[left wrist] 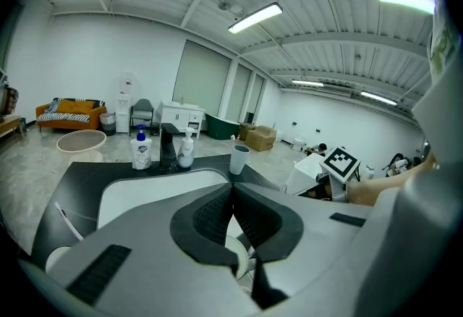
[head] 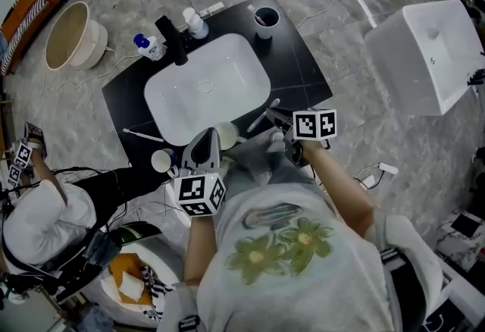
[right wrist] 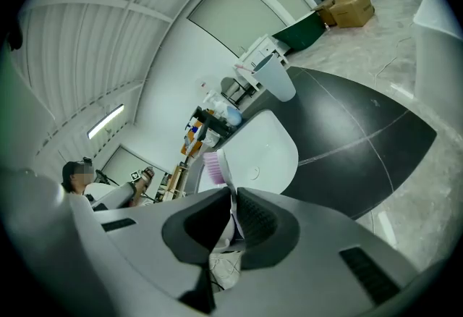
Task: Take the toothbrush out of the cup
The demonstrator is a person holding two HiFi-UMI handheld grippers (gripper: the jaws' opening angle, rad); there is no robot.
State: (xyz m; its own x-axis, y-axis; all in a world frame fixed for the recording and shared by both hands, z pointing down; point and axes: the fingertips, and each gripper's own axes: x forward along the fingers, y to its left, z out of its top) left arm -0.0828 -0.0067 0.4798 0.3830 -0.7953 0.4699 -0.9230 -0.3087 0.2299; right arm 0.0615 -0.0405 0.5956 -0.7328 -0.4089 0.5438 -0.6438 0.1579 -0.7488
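Observation:
My right gripper (head: 282, 128) is shut on a white toothbrush (head: 262, 117), which slants out over the front rim of the sink. In the right gripper view its pink-bristled head (right wrist: 214, 166) sticks up just past the jaws of the gripper (right wrist: 233, 208). A white cup (head: 226, 135) stands on the black counter (head: 299, 73) at the sink's front edge. My left gripper (head: 209, 139) is beside it with the jaws pressed together. The cup's rim (left wrist: 237, 242) shows low between the jaws of the left gripper (left wrist: 231, 189).
The white sink (head: 206, 86) fills the counter's middle, with a black tap (head: 171, 39) and two soap bottles (head: 151, 46) behind it. Another cup (head: 265, 20) stands at the far right corner. A small cup (head: 161, 161) and a thin stick (head: 142, 135) lie front left. A person (head: 34, 217) sits at left.

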